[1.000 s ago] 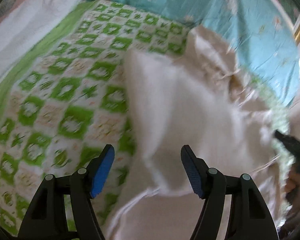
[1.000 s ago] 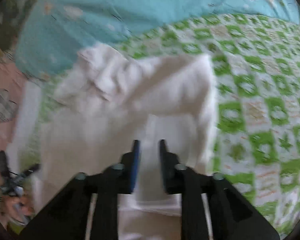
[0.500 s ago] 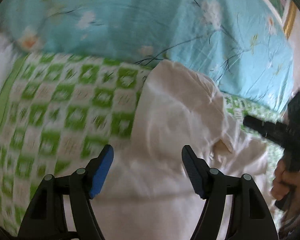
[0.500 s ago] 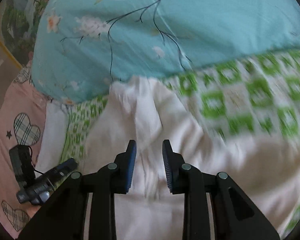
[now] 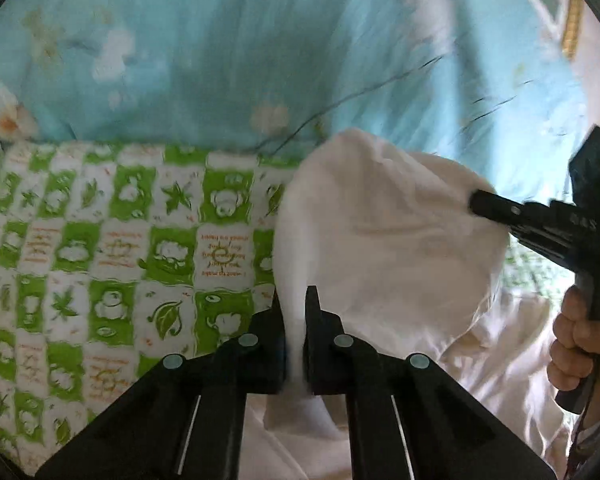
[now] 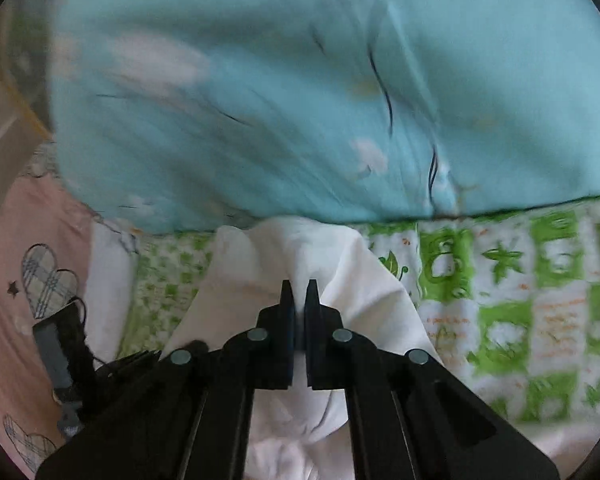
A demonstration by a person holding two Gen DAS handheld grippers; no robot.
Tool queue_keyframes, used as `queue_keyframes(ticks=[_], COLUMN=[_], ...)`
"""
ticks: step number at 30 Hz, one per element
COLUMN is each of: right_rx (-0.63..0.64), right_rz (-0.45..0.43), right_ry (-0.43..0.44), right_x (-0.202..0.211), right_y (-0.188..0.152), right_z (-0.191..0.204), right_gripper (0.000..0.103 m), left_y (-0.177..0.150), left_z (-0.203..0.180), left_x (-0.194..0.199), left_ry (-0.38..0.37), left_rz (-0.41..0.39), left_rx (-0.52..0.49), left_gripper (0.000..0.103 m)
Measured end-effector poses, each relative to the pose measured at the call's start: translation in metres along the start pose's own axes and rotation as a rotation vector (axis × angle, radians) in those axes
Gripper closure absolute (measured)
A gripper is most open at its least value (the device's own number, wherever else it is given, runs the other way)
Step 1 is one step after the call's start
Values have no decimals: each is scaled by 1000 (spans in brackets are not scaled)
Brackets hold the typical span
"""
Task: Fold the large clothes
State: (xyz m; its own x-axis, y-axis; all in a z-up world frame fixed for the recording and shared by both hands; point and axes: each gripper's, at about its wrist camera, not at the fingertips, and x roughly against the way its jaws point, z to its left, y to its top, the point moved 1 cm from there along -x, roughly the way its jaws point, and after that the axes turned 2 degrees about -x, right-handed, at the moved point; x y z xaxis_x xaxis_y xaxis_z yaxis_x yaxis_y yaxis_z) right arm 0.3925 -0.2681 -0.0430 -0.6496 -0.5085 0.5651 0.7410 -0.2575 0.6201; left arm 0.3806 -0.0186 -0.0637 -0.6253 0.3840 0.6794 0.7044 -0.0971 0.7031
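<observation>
A large white garment [image 5: 384, 240] lies on a green-and-white checked blanket [image 5: 112, 248]. My left gripper [image 5: 294, 300] is shut on the garment's left edge, a fold of white cloth pinched between its black fingers. In the right wrist view my right gripper [image 6: 299, 294] is shut on the white garment [image 6: 356, 280] near its far end. The right gripper [image 5: 480, 204] also shows in the left wrist view, tip on the cloth's right side, held by a hand [image 5: 576, 340].
A turquoise flowered quilt [image 5: 260, 52] is piled just beyond the garment. A pink sheet with heart prints [image 6: 28, 280] lies at the left of the right wrist view, with a black device and cord [image 6: 60, 344] on it. The checked blanket [image 6: 520, 288] stretches to the right.
Both grippers moved forward toward the turquoise quilt and closed on the white garment; earlier the left stood wide open and the right partly open above the cloth.
</observation>
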Motion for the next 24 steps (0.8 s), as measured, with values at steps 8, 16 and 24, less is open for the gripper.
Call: queue_keyframes(ticks=[8,16,24], right_rx=[8,-115,-172], right_rz=[-81,66,50], right_ry=[92,40,28], right_x=[123,141,168], right_y=[-89,-224,-235], right_z=[20,-7,-22], right_gripper=[99,95,77], left_y=[-76,-158,-184], left_z=[-31,-35,-20], left_x=[81,94,122], left_ry=[-25,-49,-205], left_rz=[-80,32,78], left_rx=[-69,22,232], left_gripper=[101,101,59])
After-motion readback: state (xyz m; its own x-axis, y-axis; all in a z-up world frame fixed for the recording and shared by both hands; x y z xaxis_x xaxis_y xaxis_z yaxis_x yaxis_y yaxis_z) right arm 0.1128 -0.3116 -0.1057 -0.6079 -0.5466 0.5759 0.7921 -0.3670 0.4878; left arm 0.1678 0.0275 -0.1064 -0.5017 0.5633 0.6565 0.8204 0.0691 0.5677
